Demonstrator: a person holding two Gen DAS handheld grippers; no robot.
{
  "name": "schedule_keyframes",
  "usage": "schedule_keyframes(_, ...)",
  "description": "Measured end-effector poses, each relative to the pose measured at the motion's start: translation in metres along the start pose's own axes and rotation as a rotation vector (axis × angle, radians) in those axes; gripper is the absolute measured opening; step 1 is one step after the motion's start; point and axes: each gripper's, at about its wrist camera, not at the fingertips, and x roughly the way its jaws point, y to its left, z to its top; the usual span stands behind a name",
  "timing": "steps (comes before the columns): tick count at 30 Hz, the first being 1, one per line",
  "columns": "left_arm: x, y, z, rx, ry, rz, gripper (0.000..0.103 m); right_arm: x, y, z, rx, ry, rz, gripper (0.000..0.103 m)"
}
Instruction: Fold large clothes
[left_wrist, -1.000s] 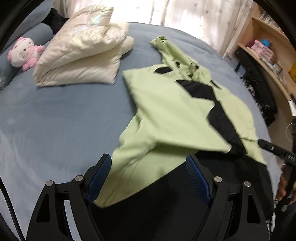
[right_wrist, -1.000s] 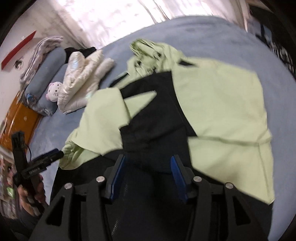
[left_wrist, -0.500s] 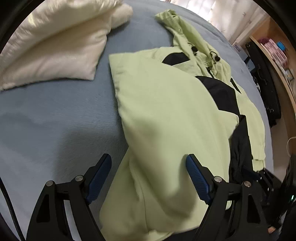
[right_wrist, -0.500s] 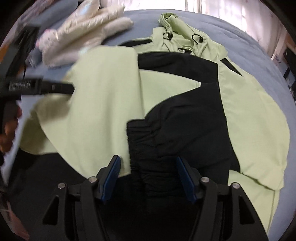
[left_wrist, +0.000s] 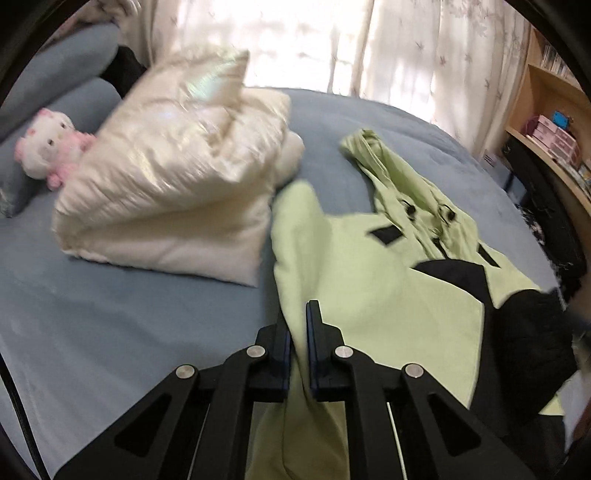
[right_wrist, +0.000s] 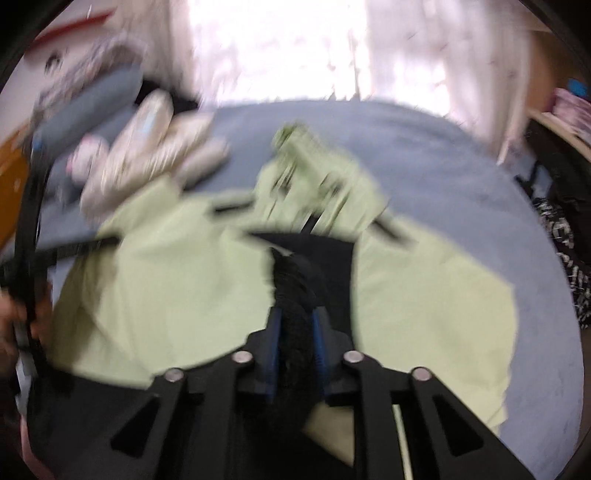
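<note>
1. Currently the large light-green hooded jacket with black panels (left_wrist: 373, 295) lies spread on the blue-sheeted bed (left_wrist: 129, 317); its hood (left_wrist: 364, 147) points toward the curtained window (left_wrist: 314, 40).
2. Left tongs (left_wrist: 298, 325): blue-padded fingers (left_wrist: 313, 321) drawn nearly together, clamped on a fold of the jacket's green fabric at its edge nearest the bed's bare side. The green cloth runs between the fingers and down under the tong body.
3. Right tongs (right_wrist: 295, 325): closed tight on a bunched black gathered part of the jacket (right_wrist: 295, 280), roughly at the garment's middle, below the hood. This view is motion-blurred; finer detail cannot be read.
4. Folded cream-white puffy quilted coat (left_wrist: 177, 177) sits on the bed just beside the jacket's shoulder; whether they touch I cannot tell.
5. Pink-and-white plush cat toy (left_wrist: 48, 147) lies beyond the cream coat, on the side away from the jacket, against a blue bolster (left_wrist: 62, 70).
6. Wooden shelving (left_wrist: 550, 110) stands off the bed, on the jacket's far side.
</note>
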Motion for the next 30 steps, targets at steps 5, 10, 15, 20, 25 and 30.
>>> schedule_keyframes(5, 0.038, -0.004, -0.020, 0.065, 0.036, 0.131, 0.008, 0.028, -0.076, -0.008, 0.219, -0.003, -0.197, 0.015)
schedule_keyframes(10, 0.061, 0.007, -0.029, 0.037, 0.140, 0.085, 0.032, 0.076, -0.130, -0.044, 0.380, 0.262, -0.016, 0.047)
schedule_keyframes(15, 0.063, 0.011, -0.018, 0.047, 0.140, 0.077, 0.071, 0.081, -0.155, -0.052, 0.501, 0.246, 0.105, 0.081)
schedule_keyframes(20, 0.078, 0.010, -0.017, 0.070, 0.184, 0.082, 0.071, 0.081, -0.140, -0.055, 0.438, 0.261, 0.095, 0.080)
schedule_keyframes(25, 0.081, 0.011, -0.016, 0.046, 0.172, 0.054, 0.065, 0.074, -0.112, -0.059, 0.293, 0.308, 0.110, 0.063)
schedule_keyframes(30, 0.074, 0.008, -0.017, 0.032, 0.119, 0.066, 0.009, 0.064, -0.081, -0.051, 0.119, 0.302, 0.024, 0.025)
